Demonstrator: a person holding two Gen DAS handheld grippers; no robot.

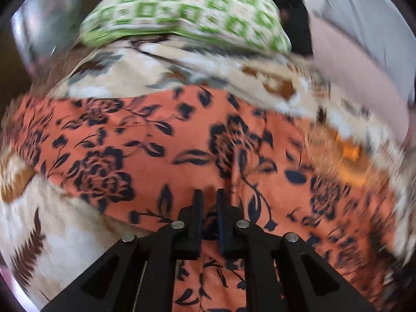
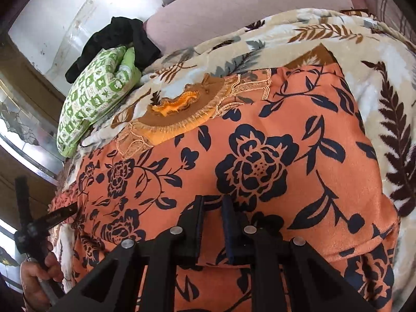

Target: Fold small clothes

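The orange floral garment lies spread on a leaf-print blanket on the bed. Both claws, left and right, hover just above it, slightly spread, pinching nothing. A green checked pillow and black clothing sit beyond.

Green checked pillow smeared by motion blur, orange floral garment cut off below, behind gripper arms

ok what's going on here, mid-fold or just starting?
Looks early. A person holds a gripper in each hand over an orange floral garment spread on a leaf-print blanket. The left gripper and right gripper hang low over it, jaws nearly together; no cloth visibly pinched. A green patterned pillow and black clothing lie behind.
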